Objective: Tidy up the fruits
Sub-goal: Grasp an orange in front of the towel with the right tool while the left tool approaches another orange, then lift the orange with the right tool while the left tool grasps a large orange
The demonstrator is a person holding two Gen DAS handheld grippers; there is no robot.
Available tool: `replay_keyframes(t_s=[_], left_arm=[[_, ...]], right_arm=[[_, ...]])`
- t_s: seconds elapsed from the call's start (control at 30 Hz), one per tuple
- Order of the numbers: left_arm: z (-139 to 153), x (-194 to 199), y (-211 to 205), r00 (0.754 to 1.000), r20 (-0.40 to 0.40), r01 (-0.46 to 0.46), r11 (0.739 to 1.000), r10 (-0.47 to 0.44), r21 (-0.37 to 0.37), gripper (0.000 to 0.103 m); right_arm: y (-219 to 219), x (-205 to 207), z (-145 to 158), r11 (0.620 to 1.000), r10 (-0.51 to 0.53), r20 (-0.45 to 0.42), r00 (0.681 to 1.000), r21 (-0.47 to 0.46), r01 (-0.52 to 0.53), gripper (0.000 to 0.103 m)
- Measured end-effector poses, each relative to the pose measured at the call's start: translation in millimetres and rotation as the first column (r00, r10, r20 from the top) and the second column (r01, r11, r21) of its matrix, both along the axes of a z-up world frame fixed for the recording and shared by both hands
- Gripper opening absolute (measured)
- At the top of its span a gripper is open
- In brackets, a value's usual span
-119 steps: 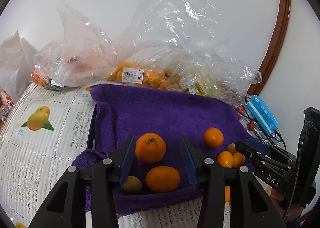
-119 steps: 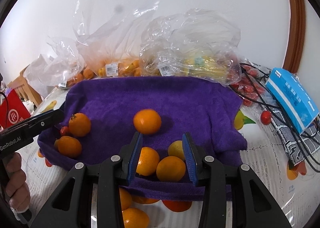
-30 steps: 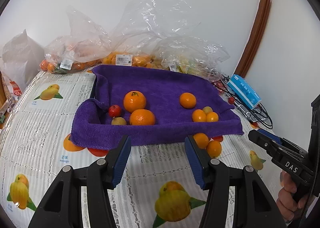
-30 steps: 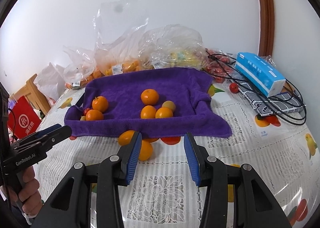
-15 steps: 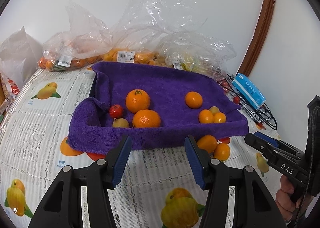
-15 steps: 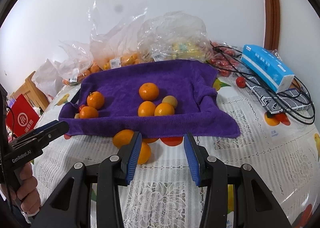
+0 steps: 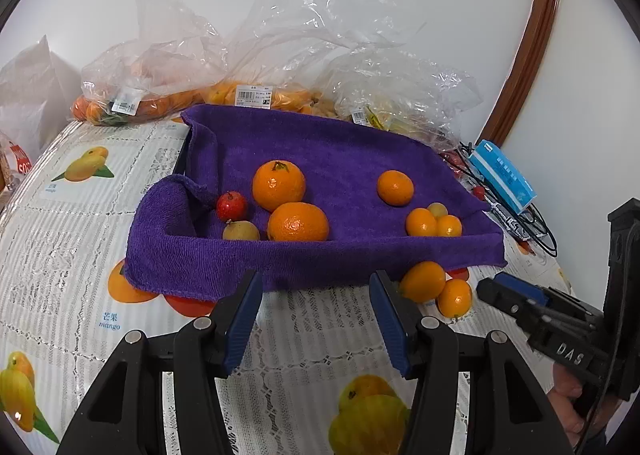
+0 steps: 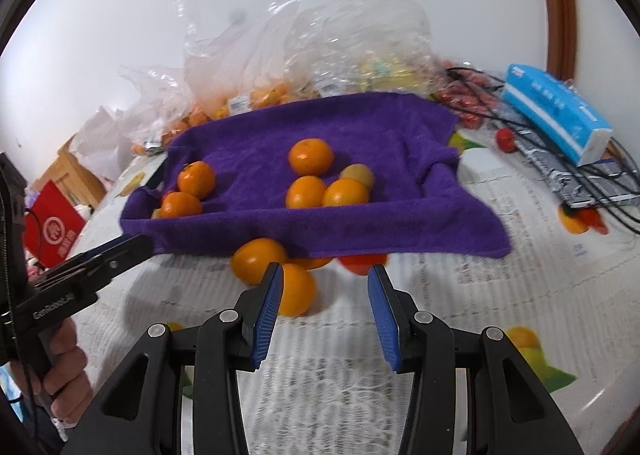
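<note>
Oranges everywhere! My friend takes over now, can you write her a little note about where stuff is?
Left tool: open, empty, in front of the purple towel.
Right tool: open, empty, near the two loose oranges on the table.
Done: the towel holds two big oranges, a red fruit, a yellowish fruit, a lone orange and a small cluster.
Left: probably the two loose oranges. The bags of fruit behind look untouched.

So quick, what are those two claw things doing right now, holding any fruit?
Left gripper: open, holding nothing.
Right gripper: open, holding nothing.
</note>
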State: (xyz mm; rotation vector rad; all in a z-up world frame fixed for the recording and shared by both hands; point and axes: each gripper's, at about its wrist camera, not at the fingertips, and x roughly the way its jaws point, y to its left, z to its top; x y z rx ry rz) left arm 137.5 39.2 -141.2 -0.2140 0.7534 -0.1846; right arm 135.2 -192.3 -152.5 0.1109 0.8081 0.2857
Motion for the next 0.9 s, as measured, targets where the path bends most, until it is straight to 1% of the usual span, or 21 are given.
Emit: replay_keyframes(t_s=[0.23, 0.4, 0.57, 0.63, 0.8, 0.9], left_arm=[[-1.5, 1.0, 1.5, 1.000, -0.006, -0.006, 1.000, 0.006, -0.003, 0.053], [-2.5, 2.4, 4.2, 1.000, -0.014, -0.015, 1.000, 0.015, -0.010, 0.053], [-4.1, 4.2, 6.3, 1.000, -0.023, -0.021, 1.000, 0.021, -0.013, 0.053], [-4.5, 4.0, 6.5, 0.999, -0.023, -0.023, 1.000, 0.022, -0.013, 0.053], [-6.0, 4.4, 5.2, 0.999, -0.027, -0.017, 1.000, 0.017, -0.007, 0.053], [-6.7, 3.4, 2.4, 1.000, -0.029, -0.006, 1.000, 0.006, -0.002, 0.053]], right_arm=[[20.9, 3.8, -9.2, 0.998, 0.045, -0.018, 0.999, -0.033, -0.045, 0.045], [27.5, 7.5, -17.0, 0.997, 0.046, -0.037, 0.998, -0.059, -0.048, 0.039], [29.0, 11.8, -24.5, 0.997, 0.041, -0.056, 0.998, -0.067, -0.045, 0.039], [28.1, 13.9, -26.8, 0.997, 0.041, -0.064, 0.997, -0.065, -0.045, 0.034], [25.3, 8.3, -21.1, 0.997, 0.045, -0.028, 0.999, -0.062, -0.047, 0.033], [19.8, 4.0, -16.0, 0.996, 0.035, -0.003, 0.999, -0.078, -0.035, 0.033]])
